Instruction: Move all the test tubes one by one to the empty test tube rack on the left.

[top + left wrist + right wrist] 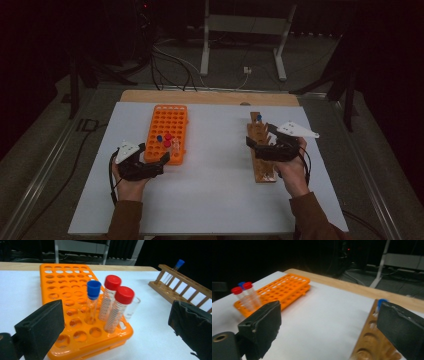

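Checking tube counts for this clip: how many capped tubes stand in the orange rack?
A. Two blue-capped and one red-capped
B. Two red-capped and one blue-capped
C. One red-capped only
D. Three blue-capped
B: the left gripper view shows the orange rack holding two red-capped tubes and one blue-capped tube.

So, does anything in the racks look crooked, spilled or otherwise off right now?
Nothing is spilled or broken. In the orange rack the two red-capped tubes lean a little to one side, while the blue-capped tube stands nearly upright. An uncapped clear tube stands behind them. The wooden rack holds one blue-capped tube, also tilted.
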Demonstrator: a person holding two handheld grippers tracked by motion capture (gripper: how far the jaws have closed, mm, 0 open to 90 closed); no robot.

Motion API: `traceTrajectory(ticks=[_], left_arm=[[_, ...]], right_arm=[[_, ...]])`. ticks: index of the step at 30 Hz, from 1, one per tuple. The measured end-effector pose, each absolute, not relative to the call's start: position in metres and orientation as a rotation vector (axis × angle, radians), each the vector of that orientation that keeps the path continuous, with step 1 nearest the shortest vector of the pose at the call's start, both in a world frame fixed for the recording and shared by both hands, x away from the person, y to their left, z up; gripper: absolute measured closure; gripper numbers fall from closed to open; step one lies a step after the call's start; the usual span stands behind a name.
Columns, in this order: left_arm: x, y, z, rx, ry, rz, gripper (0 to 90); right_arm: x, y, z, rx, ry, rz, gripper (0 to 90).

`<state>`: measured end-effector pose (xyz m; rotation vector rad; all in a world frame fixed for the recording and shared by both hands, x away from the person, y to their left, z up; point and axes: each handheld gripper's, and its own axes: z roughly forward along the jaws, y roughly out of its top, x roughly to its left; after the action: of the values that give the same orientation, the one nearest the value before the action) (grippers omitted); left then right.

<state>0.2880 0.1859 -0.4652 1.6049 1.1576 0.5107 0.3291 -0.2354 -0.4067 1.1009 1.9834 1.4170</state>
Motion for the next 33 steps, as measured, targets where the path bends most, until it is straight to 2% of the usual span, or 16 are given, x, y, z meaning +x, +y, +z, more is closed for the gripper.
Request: traceTrajectory(ticks=[12, 21, 27, 33], left_arm=[[0.288, 0.180, -0.466, 1.629, 1.138, 0.528, 0.5], [0.289, 0.174, -0.468, 1.652, 1.129, 0.526, 0.6], [0.289, 0.173, -0.469, 1.649, 1.132, 0.528, 0.6], [0.289, 0.173, -0.469, 1.657, 1.132, 0.529, 0.6]], right_arm=[[0.385, -0.263, -0.423, 1.273, 1.910, 1.328, 22.7], [0.405, -0.251, -0.433, 1.265, 1.953, 1.250, 46.4], [0.421, -0.245, -0.441, 1.304, 1.979, 1.166, 58.9], [0.431, -0.242, -0.453, 1.328, 2.009, 1.107, 67.5]])
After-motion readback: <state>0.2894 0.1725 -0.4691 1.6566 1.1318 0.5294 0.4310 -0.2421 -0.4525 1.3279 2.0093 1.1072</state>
